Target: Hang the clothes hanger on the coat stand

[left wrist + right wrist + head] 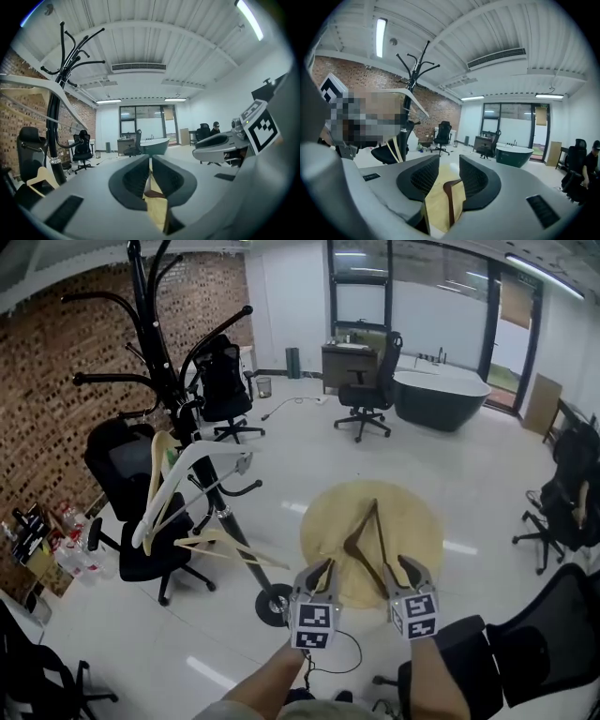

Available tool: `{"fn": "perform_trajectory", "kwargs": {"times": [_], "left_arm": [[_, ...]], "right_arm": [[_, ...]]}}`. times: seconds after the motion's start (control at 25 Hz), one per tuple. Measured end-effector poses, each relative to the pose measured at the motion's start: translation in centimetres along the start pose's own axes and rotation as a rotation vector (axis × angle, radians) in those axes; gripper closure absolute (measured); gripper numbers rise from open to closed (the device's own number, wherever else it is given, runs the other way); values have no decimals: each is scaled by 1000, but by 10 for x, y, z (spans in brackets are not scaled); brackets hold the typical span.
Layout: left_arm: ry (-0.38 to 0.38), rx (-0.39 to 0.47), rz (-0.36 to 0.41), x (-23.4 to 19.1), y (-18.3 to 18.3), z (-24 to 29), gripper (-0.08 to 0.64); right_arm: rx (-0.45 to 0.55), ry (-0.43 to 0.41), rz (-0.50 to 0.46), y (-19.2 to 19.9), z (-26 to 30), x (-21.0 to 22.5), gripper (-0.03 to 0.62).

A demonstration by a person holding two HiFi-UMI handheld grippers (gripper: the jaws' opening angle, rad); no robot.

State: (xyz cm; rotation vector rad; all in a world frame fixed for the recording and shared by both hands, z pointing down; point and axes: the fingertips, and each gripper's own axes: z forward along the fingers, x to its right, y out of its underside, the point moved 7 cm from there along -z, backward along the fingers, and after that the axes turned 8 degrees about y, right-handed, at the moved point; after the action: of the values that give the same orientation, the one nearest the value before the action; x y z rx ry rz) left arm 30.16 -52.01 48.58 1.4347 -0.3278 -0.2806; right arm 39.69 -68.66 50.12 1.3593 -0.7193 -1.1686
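While the brown wooden clothes hanger (368, 542) lies flat on the round tan tabletop (417, 517), directly ahead of both tools and between their lines of aim, neither has hold of it. The left gripper (317, 576) has its jaws drawn all but together on nothing. The right gripper (410, 570) stands parted and empty, with the hanger showing beyond its gap. Assessment: the hanger is light, rigid and smooth-lacquered, so liable to slip or swing. The sounder hold is on a shoulder arm near the neck, leaving the hook free. The tabletop is level and uncluttered. The black coat stand (164, 362) is well off to the left of the left gripper and already carries a white hanger (192, 470). Glossy white floor surrounds it, with office chairs (366, 390) and a dark bathtub (441, 395) far ahead.
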Motion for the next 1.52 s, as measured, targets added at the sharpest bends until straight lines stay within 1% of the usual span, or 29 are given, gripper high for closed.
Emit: {"fn": "perform_trajectory", "kwargs": {"times": [0.12,0.24,0.32,0.36,0.56,0.64,0.72,0.76,0.88,1.2,1.36,1.52], "left_arm": [[-22,-4,-3,-12,2,11,525],[-31,-6,-10,-41,9,22,525],[-23,-2,-16,-59,12,29,514],[-16,0,-19,-67,13,33,496],[29,-2,-21,-101,20,49,486],[39,6,-17,-110,19,56,486],[45,10,-15,-114,19,64,486],[47,8,-12,-115,19,69,486],[41,-4,-4,-115,19,88,486],[-2,-54,9,-108,13,157,486],[-30,-85,0,-115,24,173,486],[-66,-116,-7,-128,39,191,486]], "right_arm": [[-29,-31,-4,10,25,-5,485],[-65,-51,-22,18,59,-21,483],[-94,-53,-34,23,80,-29,476],[-110,-50,-41,25,89,-33,476],[-161,-15,-76,31,119,-47,476],[-177,-14,-88,30,128,-52,476],[-201,-24,-99,33,137,-54,474],[-213,-31,-101,37,142,-53,462],[-247,-55,-103,52,159,-45,462],[-373,-146,-128,104,223,-2,456],[-459,-178,-157,140,253,2,442],[-527,-190,-199,164,284,2,442]]}}
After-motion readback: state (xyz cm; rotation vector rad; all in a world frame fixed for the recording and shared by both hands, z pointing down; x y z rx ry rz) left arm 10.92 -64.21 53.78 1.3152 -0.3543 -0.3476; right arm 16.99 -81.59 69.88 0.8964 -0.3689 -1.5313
